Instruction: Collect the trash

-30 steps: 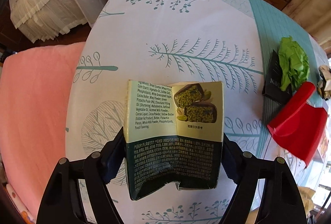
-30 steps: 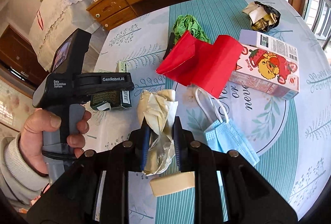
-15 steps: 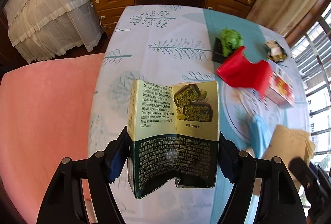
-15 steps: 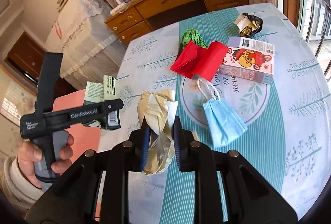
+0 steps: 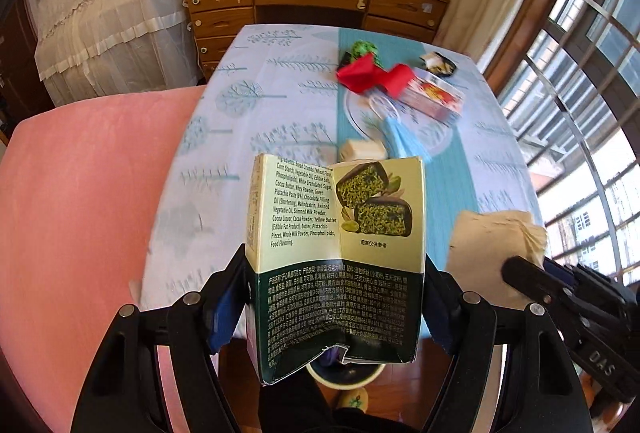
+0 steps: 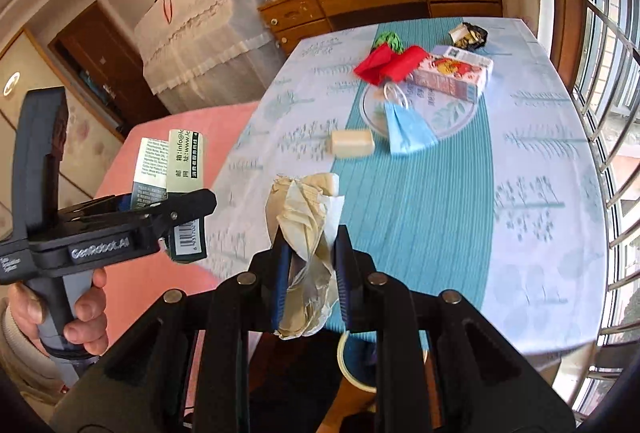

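My left gripper (image 5: 336,297) is shut on a flattened green and cream chocolate box (image 5: 336,233), held off the near edge of the table. It also shows in the right wrist view (image 6: 172,169). My right gripper (image 6: 310,273) is shut on crumpled beige paper (image 6: 308,229), seen in the left wrist view too (image 5: 496,245). Below both grippers sits a round bin with a pale rim (image 5: 344,377), partly hidden (image 6: 356,365). On the table lie red paper (image 6: 388,65), a blue face mask (image 6: 408,131), a strawberry carton (image 6: 452,73), a cream block (image 6: 352,143), green paper (image 6: 390,39) and a black wrapper (image 6: 468,35).
A pink cushioned seat (image 5: 88,193) stands left of the table (image 6: 540,213). A wooden dresser (image 5: 320,1) and a lace-covered appliance (image 5: 108,13) stand behind. Barred windows (image 5: 580,73) run along the right.
Both grippers have pulled back from the table and risen with their loads. The bin rim has come into view beneath them.
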The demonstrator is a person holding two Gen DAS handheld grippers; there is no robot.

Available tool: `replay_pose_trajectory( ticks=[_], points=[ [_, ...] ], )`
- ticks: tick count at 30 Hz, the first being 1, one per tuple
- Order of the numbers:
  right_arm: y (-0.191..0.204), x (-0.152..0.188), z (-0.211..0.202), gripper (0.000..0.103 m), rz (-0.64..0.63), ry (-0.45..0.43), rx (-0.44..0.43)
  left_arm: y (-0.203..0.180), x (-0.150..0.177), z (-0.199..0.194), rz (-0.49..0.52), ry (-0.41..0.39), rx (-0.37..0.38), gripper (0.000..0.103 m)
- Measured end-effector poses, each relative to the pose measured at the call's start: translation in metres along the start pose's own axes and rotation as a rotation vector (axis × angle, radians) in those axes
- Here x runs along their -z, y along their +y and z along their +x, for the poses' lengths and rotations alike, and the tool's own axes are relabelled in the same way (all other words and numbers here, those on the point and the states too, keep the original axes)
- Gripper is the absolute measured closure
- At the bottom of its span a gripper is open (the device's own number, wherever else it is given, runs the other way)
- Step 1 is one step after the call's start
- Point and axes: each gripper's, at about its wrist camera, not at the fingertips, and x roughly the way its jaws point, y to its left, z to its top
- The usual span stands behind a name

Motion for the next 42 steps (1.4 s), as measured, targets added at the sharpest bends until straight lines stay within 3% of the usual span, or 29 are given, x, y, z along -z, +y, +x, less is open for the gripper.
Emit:
replay_pose_trajectory(
  ticks=[9, 15, 23, 30, 36, 40, 42],
  points=[
    [0.0, 0.094, -0.023, 0.085, -0.026, 0.104, 0.059, -0.033, 0.121, -0.018, 0.076, 0.059, -0.004, 0.027],
    [0.003, 0.137, -0.002, 0.085, -0.023, 0.186, 0.139, -0.025, 0.158, 0.011, 0.084, 0.086, 0.035, 0.026],
    [0.001, 0.198, 0.093, 0.085, -0.009, 0.286, 0.283, 0.009, 0.205, 0.12, 0.047, 0.141, 0.071, 0.026],
    [-0.038, 0.273, 0.205, 0.085, 0.055, 0.307, 0.393, 0.043, 0.265, 0.238, 0.028, 0.176, 0.094, 0.025],
    [-0.082, 0.324, 0.277, 0.084, 0.123, 0.318, 0.442, 0.058, 0.309, 0.311, 0.056, 0.167, 0.113, 0.022],
    [-0.104, 0.344, 0.303, 0.075, 0.174, 0.322, 0.438, 0.07, 0.324, 0.345, 0.052, 0.178, 0.121, 0.018],
    [-0.113, 0.35, 0.309, 0.059, 0.219, 0.329, 0.43, 0.077, 0.329, 0.36, 0.045, 0.2, 0.138, 0.014]
  ],
)
